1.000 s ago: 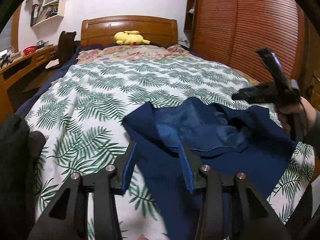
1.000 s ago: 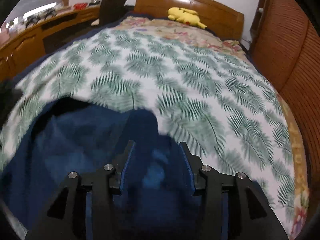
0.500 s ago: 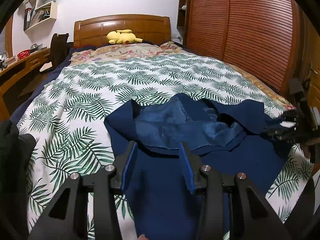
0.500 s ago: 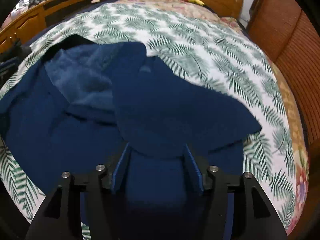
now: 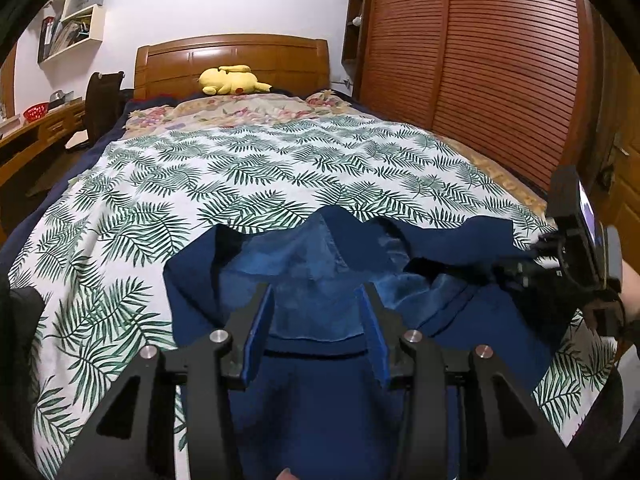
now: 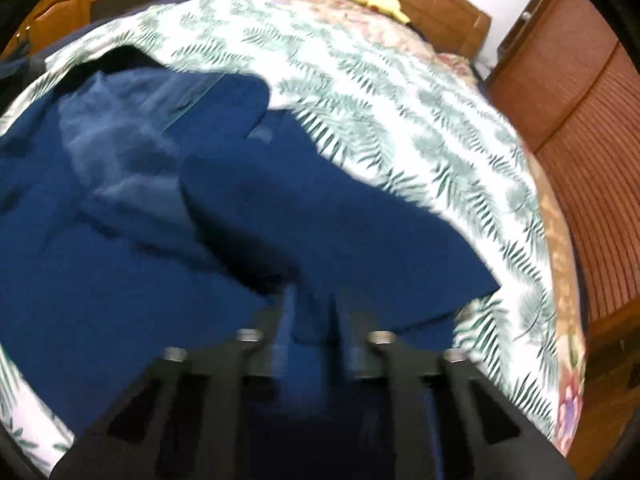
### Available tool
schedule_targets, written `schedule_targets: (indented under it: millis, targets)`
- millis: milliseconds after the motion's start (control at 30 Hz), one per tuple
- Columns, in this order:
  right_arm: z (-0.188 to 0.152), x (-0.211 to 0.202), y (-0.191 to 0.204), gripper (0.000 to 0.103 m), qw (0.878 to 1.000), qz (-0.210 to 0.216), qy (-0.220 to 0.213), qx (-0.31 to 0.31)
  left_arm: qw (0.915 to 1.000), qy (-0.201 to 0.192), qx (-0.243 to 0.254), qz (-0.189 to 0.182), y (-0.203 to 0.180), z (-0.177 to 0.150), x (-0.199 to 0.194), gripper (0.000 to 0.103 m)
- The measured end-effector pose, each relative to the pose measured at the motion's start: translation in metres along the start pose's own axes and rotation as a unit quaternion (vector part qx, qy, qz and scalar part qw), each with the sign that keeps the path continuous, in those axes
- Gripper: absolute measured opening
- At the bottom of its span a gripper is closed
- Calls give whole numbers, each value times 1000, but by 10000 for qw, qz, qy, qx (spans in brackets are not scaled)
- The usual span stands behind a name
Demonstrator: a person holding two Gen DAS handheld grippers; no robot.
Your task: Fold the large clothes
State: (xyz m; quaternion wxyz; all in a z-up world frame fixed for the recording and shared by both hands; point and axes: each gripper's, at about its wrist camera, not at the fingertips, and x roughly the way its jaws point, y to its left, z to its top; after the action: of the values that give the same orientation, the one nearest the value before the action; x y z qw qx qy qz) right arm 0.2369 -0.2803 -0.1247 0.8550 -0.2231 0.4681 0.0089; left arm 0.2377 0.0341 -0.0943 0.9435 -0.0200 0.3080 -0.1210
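One dark navy blue garment with a lighter blue shiny lining (image 5: 316, 280) is lying crumpled on the near part of the bed, its lining side showing upward. One bed with a white cover printed with green palm leaves (image 5: 248, 168) is carrying it; a floral quilt is lying across the far end, by a brown wooden headboard (image 5: 232, 60). One yellow plush toy (image 5: 230, 80) is resting at the headboard. One slatted brown wooden wardrobe (image 5: 472, 60) is standing along the right side of the bed.

Left gripper (image 5: 316, 332): black frame, blue pads, hovering over the near middle of the garment with its fingers spread and nothing between them.

Right gripper (image 6: 310, 320): its fingers have just been closing and are now pinching a fold of the navy cloth at the garment's right edge; this view is blurred. In the left wrist view the same gripper (image 5: 516, 270) is showing at the far right, down on the cloth.
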Motion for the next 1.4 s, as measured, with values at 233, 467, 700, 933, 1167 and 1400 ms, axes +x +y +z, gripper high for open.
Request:
schedule_targets:
  millis: [233,467,700,933,1167,1400]
  targets:
    - [54,6,-27,1,9980,-277,-562,-21,10000,-20,9,85,-2,2,3,43]
    - [90,10,-21,1,9976,37,-687,-27,9999,112,37,82,5,-3,9,43]
    - [73,7,18,50,9969,570,-543,75,9999,113,61,9,8,-3,7,43]
    - [34,-5,53,61,9956,920,-172,-92,9999,128,1,57,14,-6,5,43]
    - [0,-4,42,61,9982,556,151,-181,9998,161,38,70,11,-9,4,44]
    - [19,11,17,2,9982,-175,167,-549,9999,66,-6,86,14,-6,-1,44]
